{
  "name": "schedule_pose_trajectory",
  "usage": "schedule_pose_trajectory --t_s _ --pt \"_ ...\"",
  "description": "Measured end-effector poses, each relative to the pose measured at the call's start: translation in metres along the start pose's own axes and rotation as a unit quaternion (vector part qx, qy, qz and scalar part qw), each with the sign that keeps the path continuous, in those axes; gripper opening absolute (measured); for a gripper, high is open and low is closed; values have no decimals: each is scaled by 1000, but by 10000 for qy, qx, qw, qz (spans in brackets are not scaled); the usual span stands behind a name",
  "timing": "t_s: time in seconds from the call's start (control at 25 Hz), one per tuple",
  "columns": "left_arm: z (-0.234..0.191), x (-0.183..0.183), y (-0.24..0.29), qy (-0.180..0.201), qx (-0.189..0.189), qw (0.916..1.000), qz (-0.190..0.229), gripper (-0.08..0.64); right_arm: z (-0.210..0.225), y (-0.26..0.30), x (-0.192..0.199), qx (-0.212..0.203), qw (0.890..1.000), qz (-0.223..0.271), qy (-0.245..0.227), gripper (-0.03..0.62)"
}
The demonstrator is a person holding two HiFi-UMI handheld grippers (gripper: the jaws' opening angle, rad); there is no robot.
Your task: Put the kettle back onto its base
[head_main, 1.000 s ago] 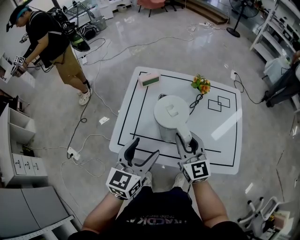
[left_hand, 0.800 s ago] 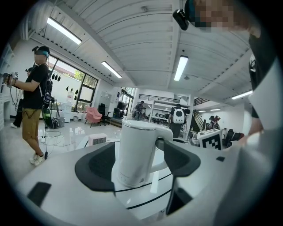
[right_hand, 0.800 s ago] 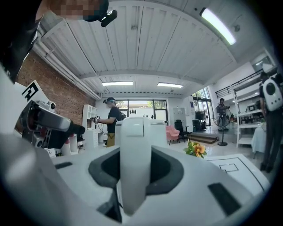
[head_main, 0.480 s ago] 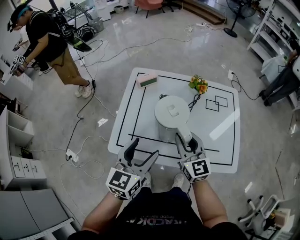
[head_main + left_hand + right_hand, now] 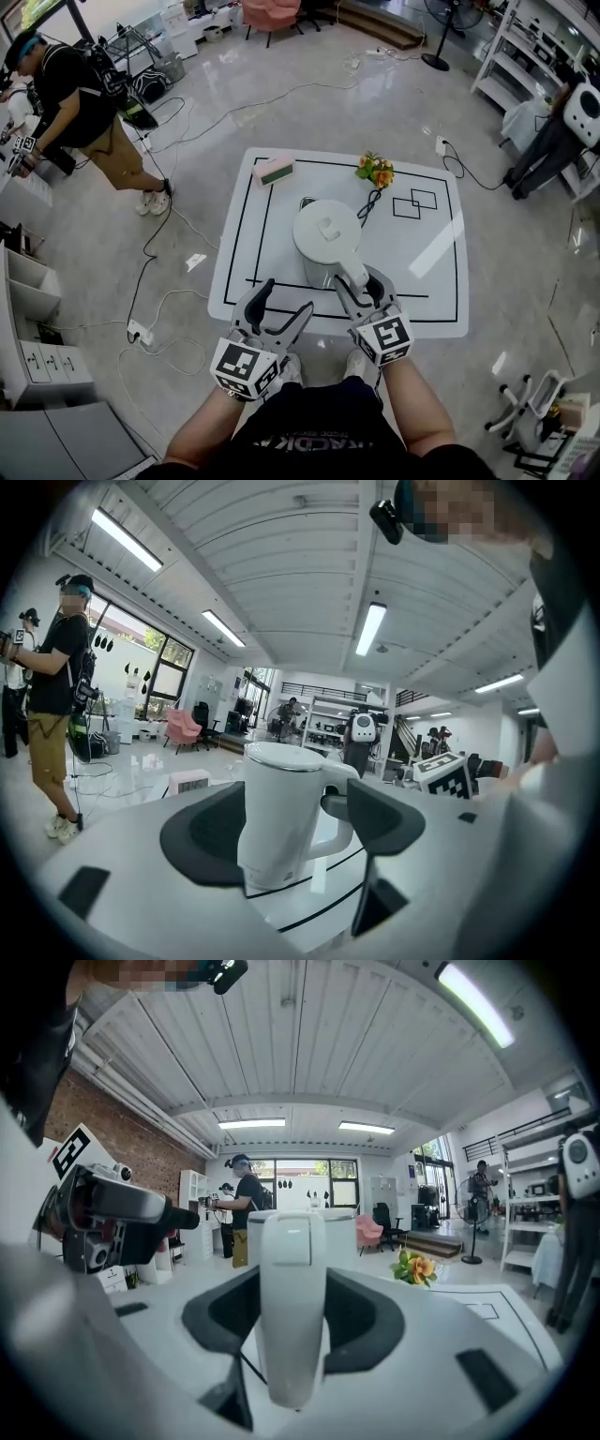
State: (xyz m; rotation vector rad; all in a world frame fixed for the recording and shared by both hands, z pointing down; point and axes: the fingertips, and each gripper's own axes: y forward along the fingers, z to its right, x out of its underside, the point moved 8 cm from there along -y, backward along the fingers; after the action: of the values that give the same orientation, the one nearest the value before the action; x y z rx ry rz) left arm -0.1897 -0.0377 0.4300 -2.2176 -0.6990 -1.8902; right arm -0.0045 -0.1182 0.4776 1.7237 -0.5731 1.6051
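The kettle [image 5: 325, 239] stands upright on the white table [image 5: 422, 291], inside the black-lined rectangle, with its handle [image 5: 349, 274] pointing back at me. My right gripper [image 5: 360, 279] straddles that handle. Its jaws have just been opening and the pads sit loose on either side, no squeeze. My left gripper [image 5: 286, 298] hangs beside it at the table's near edge, jaws spread, nothing between them. Beyond the kettle are the flowers [image 5: 375, 171], with a cord [image 5: 368, 203] trailing between.
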Motion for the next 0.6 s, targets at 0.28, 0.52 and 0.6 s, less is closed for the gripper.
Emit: schedule_pose_trajectory --t_s 0.28,0.52,0.6 --pt "-2 -2 11 66 443 9990 14 336 2 -17 -4 407 9991 -99 -98 190" --pt "-5 -5 14 128 906 9958 -5 336 -7 -41 -10 914 9957 -76 -123 193" --pt "-6 -4 15 138 1046 9944 -22 336 -10 -50 -13 1108 9938 3 -52 193"
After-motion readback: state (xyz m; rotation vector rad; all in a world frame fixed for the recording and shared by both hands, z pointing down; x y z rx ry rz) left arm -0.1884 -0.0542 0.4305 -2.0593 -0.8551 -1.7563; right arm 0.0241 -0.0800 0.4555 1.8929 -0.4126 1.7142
